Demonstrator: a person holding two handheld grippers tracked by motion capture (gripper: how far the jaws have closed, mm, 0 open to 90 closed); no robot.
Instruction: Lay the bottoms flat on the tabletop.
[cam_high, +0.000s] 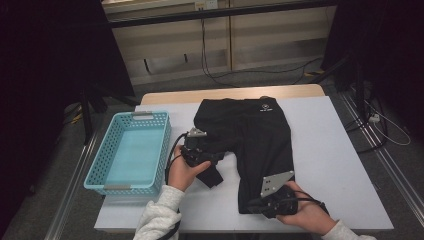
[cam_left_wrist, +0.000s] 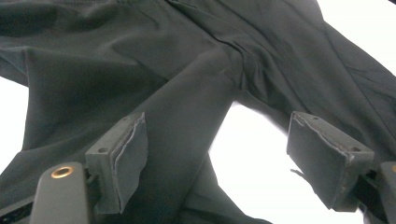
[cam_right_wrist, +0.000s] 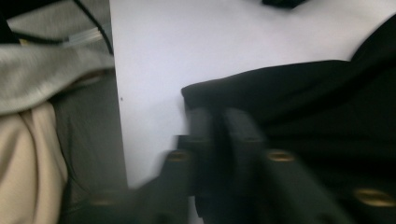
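Nearest to us in the high view, our right gripper sits at the bottom hem of the right leg of the black shorts. In the right gripper view its jaws stand close together at the corner of that hem; the picture is blurred, but they seem to pinch the cloth. Our left gripper rests on the shorts' left leg, near the crotch. In the left gripper view its jaws stand wide apart, with a fold of the fabric running up between them, the left pad against the cloth and the other over bare table. The shorts lie flat mid-table, waistband away from us. A blue basket stands just left.
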